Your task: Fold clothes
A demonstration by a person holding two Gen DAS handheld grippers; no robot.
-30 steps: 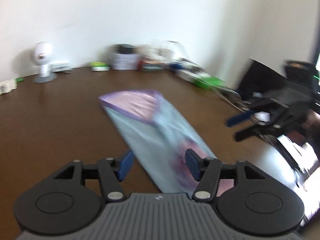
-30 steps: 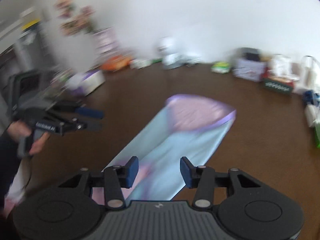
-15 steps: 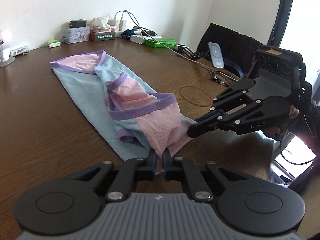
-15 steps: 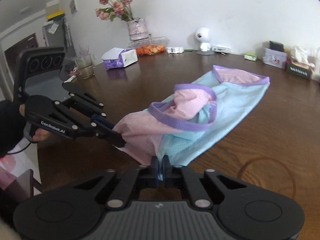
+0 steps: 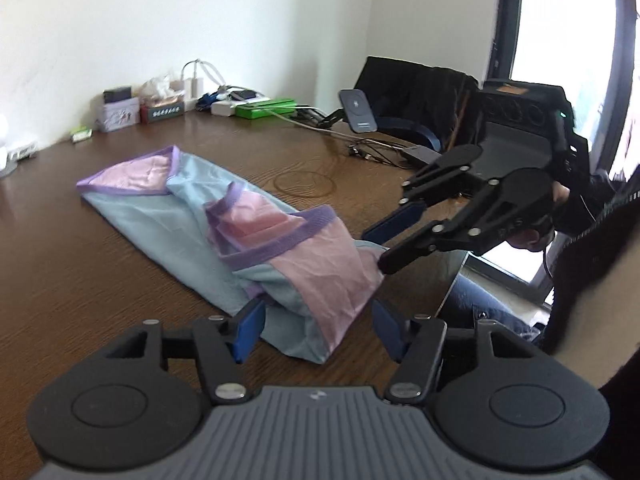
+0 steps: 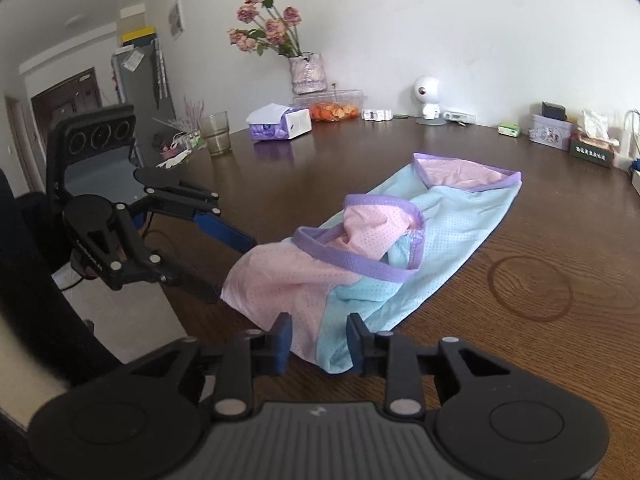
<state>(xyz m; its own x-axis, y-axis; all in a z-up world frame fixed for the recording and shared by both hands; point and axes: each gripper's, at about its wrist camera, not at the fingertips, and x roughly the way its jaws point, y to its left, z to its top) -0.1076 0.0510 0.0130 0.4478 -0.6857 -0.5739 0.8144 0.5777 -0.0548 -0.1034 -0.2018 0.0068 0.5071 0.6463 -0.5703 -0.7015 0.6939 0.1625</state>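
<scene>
Left wrist view: the left gripper (image 5: 316, 330) has its 2 blue fingers (image 5: 249, 330) apart, having just opened. The near end of the pale blue and pink mesh garment with purple trim (image 5: 224, 220) lies between them, untouched by either pad, so released. The garment lies on the dark brown wooden tabletop (image 5: 60, 288), running from the near edge towards the far wall, with its near end doubled back in a loose, puffed fold. The right gripper (image 5: 380, 250) is at the garment's right side, fingers also parted; its tips are right at the pink hem, contact not certain.

Right wrist view: the right gripper (image 6: 318, 340) fingers (image 6: 283, 338) are parted, just opened, straddling the near hem of the garment (image 6: 452, 236) without pinching it. The left gripper (image 6: 228, 268) sits beside the pink fold, open.

Handling, as judgement: thin, light, limp mesh; no stiffness, will sag and slide on polished wood. Best taken at the purple banded edges or at the 2 near corners, 1 per gripper.

Surroundings: the tabletop carries a ring-shaped mark (image 6: 530, 288) right of the garment. Along the far edge are a vase of dried flowers (image 6: 306, 72), a tissue pack (image 6: 280, 122), a drinking glass (image 6: 216, 134) and a small white camera (image 6: 427, 98). White walls; a bright window (image 5: 560, 20) at right.
</scene>
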